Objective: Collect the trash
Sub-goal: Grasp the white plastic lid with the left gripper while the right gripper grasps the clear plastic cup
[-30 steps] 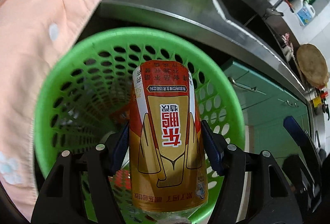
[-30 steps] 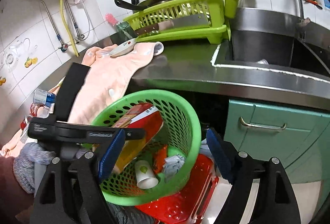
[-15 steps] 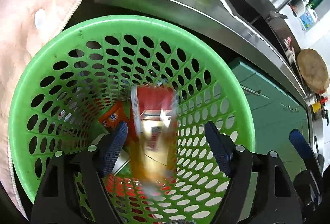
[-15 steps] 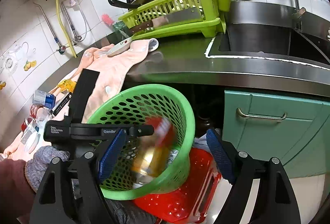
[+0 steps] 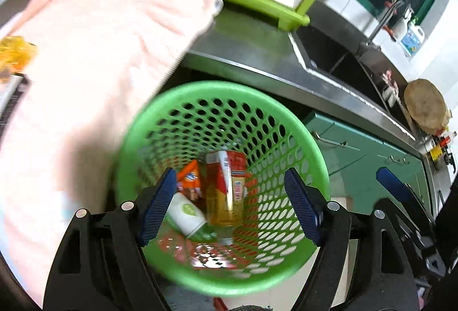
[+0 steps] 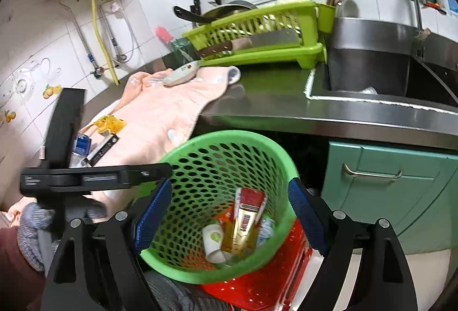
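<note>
A red-and-gold drink can (image 5: 226, 190) lies inside the green perforated basket (image 5: 286, 122), next to a white paper cup (image 5: 186, 213) and an orange wrapper (image 5: 190, 179). My left gripper (image 5: 229, 172) hovers above the basket's mouth, open, with nothing between its blue pads. In the right wrist view the same can (image 6: 246, 222) and cup (image 6: 211, 239) rest at the bottom of the basket (image 6: 229, 136). My right gripper (image 6: 230, 183) is held over the basket's near side; its jaws are opening a little and grip nothing. A yellow wrapper (image 6: 108, 122) and a blue packet (image 6: 83, 143) lie on the counter.
A pink towel (image 6: 160, 116) hangs over the steel counter edge beside the basket. A lime dish rack (image 6: 257, 36) and the sink (image 6: 372, 73) are behind. The basket sits on a red crate (image 6: 257, 288) before teal cabinets (image 6: 386, 182). A gloved hand (image 6: 31, 225) holds the left gripper.
The left gripper opened and the can fell from it into the basket. The left gripper then rose and pulled back from the basket. The right gripper drew back a little.
</note>
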The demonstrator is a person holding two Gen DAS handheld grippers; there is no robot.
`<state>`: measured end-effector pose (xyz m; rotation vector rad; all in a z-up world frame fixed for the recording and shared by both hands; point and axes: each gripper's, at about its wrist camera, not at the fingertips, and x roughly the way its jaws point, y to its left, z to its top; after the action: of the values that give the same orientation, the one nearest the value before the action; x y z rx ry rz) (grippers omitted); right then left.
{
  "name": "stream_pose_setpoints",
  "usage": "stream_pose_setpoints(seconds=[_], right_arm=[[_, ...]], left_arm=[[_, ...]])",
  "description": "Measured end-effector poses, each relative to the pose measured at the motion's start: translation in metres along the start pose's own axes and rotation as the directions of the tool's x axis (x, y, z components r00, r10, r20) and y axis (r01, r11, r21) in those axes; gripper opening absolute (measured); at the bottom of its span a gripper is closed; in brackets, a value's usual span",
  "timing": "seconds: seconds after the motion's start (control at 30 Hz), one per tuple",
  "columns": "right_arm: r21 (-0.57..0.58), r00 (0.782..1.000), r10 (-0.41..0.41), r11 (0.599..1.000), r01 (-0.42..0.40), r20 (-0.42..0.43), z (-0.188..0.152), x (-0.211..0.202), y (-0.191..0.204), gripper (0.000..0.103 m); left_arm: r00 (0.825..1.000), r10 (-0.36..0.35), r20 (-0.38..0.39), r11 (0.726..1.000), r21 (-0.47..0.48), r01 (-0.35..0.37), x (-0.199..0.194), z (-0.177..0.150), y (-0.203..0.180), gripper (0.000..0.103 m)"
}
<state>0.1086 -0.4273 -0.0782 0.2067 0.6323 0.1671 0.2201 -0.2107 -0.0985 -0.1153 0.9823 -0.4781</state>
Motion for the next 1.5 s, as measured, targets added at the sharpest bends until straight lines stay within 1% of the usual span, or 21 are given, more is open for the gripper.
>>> stream_pose_setpoints(seconds=[0.13, 0.2, 0.23, 0.33, 0.37, 0.5, 0.53, 0.6, 0.77, 0.87, 0.97, 1.03, 1.1, 1.13, 1.17, 1.2, 1.23, 1.27, 1.4, 1.47, 1.5], right_arm=[[-0.03, 0.999, 0.047, 0.998, -0.047, -0.011, 0.003, 0.003, 0.029, 0.08], [-0.048, 0.998, 0.067, 0.996, -0.068, -0.019, 0.004, 0.006, 0.046, 0.082], [-0.063, 0.996, 0.082, 0.995, -0.083, -0.02, 0.005, 0.007, 0.056, 0.083], [-0.102, 0.992, 0.123, 0.987, -0.125, -0.028, 0.007, 0.013, 0.086, 0.085], [-0.114, 0.991, 0.134, 0.984, -0.136, -0.031, 0.009, 0.016, 0.096, 0.085], [-0.148, 0.979, 0.198, 0.968, -0.204, -0.055, 0.011, 0.028, 0.133, 0.087], [-0.161, 0.975, 0.212, 0.962, -0.219, -0.061, 0.012, 0.032, 0.145, 0.087], [-0.183, 0.969, 0.237, 0.952, -0.246, -0.067, 0.012, 0.037, 0.164, 0.089], [-0.233, 0.947, 0.3, 0.919, -0.32, -0.116, 0.009, 0.057, 0.205, 0.089], [-0.254, 0.918, 0.357, 0.884, -0.392, -0.174, 0.004, 0.076, 0.23, 0.089], [-0.262, 0.886, 0.405, 0.851, -0.456, -0.228, 0.001, 0.095, 0.251, 0.089], [-0.268, 0.86, 0.437, 0.823, -0.501, -0.264, 0.0, 0.109, 0.265, 0.089], [-0.277, 0.852, 0.441, 0.812, -0.513, -0.284, 0.001, 0.121, 0.277, 0.089], [-0.281, 0.837, 0.457, 0.796, -0.536, -0.302, 0.004, 0.128, 0.283, 0.089], [-0.289, 0.832, 0.459, 0.788, -0.544, -0.312, 0.006, 0.137, 0.29, 0.089], [-0.295, 0.833, 0.457, 0.787, -0.542, -0.311, 0.008, 0.141, 0.292, 0.089], [-0.295, 0.82, 0.471, 0.773, -0.562, -0.327, 0.01, 0.149, 0.296, 0.089], [-0.288, 0.799, 0.487, 0.756, -0.588, -0.353, 0.012, 0.158, 0.301, 0.089], [-0.297, 0.778, 0.485, 0.735, -0.61, -0.398, 0.015, 0.187, 0.311, 0.089], [-0.308, 0.776, 0.483, 0.727, -0.613, -0.405, 0.017, 0.196, 0.315, 0.089], [-0.311, 0.768, 0.488, 0.718, -0.623, -0.415, 0.018, 0.202, 0.318, 0.089]], left_arm=[[0.998, 0.033, 0.051, 0.999, -0.013, -0.032, -0.041, -0.005, 0.018, 0.077], [0.994, 0.065, 0.082, 0.998, -0.016, -0.064, -0.064, -0.01, 0.032, 0.077], [0.991, 0.086, 0.098, 0.996, -0.027, -0.084, -0.078, -0.014, 0.042, 0.077], [0.986, 0.111, 0.125, 0.992, -0.074, -0.102, -0.108, -0.026, 0.068, 0.077], [0.982, 0.131, 0.135, 0.988, -0.094, -0.119, -0.118, -0.031, 0.08, 0.077], [0.964, 0.218, 0.152, 0.967, -0.166, -0.193, -0.152, -0.055, 0.122, 0.077], [0.956, 0.246, 0.157, 0.958, -0.187, -0.216, -0.161, -0.063, 0.135, 0.077], [0.946, 0.281, 0.161, 0.946, -0.213, -0.245, -0.176, -0.074, 0.152, 0.082], [0.919, 0.368, 0.143, 0.901, -0.298, -0.314, -0.206, -0.109, 0.198, 0.084], [0.911, 0.389, 0.133, 0.881, -0.343, -0.326, -0.218, -0.123, 0.22, 0.084], [0.912, 0.389, 0.129, 0.87, -0.378, -0.318, -0.226, -0.134, 0.235, 0.083], [0.912, 0.391, 0.126, 0.864, -0.393, -0.316, -0.23, -0.141, 0.244, 0.081], [0.917, 0.379, 0.122, 0.864, -0.402, -0.303, -0.231, -0.144, 0.252, 0.079], [0.921, 0.372, 0.118, 0.865, -0.403, -0.298, -0.231, -0.145, 0.255, 0.077], [0.922, 0.37, 0.115, 0.865, -0.405, -0.296, -0.231, -0.146, 0.256, 0.076], [0.923, 0.368, 0.111, 0.865, -0.406, -0.296, -0.229, -0.146, 0.258, 0.074], [0.926, 0.363, 0.107, 0.865, -0.408, -0.292, -0.229, -0.147, 0.26, 0.072], [0.927, 0.36, 0.105, 0.866, -0.408, -0.29, -0.228, -0.147, 0.261, 0.071], [0.936, 0.338, 0.095, 0.868, -0.416, -0.272, -0.225, -0.147, 0.269, 0.065], [0.941, 0.326, 0.093, 0.871, -0.416, -0.261, -0.224, -0.148, 0.271, 0.065], [0.942, 0.323, 0.089, 0.873, -0.413, -0.26, -0.223, -0.148, 0.272, 0.065]])
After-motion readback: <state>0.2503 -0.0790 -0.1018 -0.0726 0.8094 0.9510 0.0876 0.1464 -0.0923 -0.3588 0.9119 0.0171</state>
